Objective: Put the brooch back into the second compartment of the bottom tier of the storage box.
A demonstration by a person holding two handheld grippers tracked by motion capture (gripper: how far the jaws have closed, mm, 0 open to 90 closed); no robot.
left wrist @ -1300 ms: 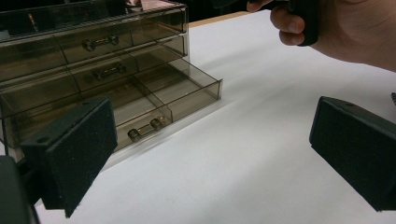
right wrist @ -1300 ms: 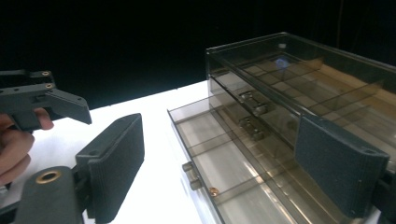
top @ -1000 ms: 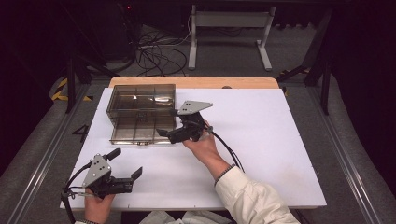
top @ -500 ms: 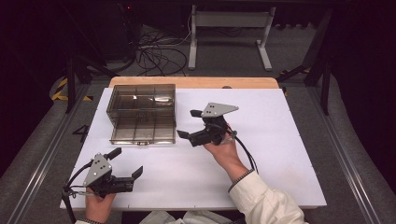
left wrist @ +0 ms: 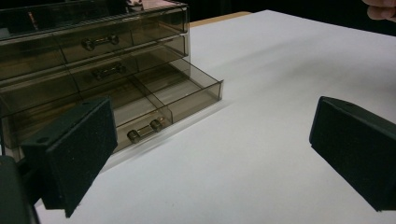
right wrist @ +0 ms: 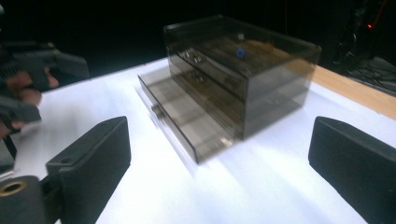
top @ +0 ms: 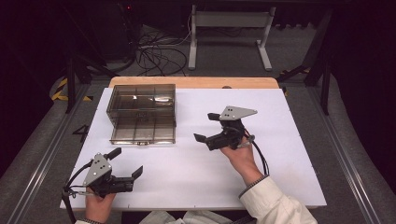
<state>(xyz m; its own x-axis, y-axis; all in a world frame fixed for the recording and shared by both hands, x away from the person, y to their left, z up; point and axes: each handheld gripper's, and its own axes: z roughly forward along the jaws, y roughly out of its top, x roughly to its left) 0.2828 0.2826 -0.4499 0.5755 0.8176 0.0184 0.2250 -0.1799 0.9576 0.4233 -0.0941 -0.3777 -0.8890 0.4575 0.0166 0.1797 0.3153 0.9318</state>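
The right gripper (top: 208, 127) has backed away from the smoky transparent plastic drawer cabinet (top: 142, 113) at the white table's (top: 280, 154) far left, jaws just widened, empty; its bottom drawer (top: 144, 130) stands pulled out.

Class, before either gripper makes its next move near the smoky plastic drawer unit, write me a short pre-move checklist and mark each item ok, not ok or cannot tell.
1. Bottom drawer of the drawer unit pulled out: ok.
2. Upper drawers pushed in: ok.
3. Right gripper jaws apart, nothing between them: ok.
4. Left gripper jaws apart, nothing between them: ok.
5. Both grippers apart from the unit: ok.
6. Open drawer's contents: cannot tell, right gripper view is blurred.
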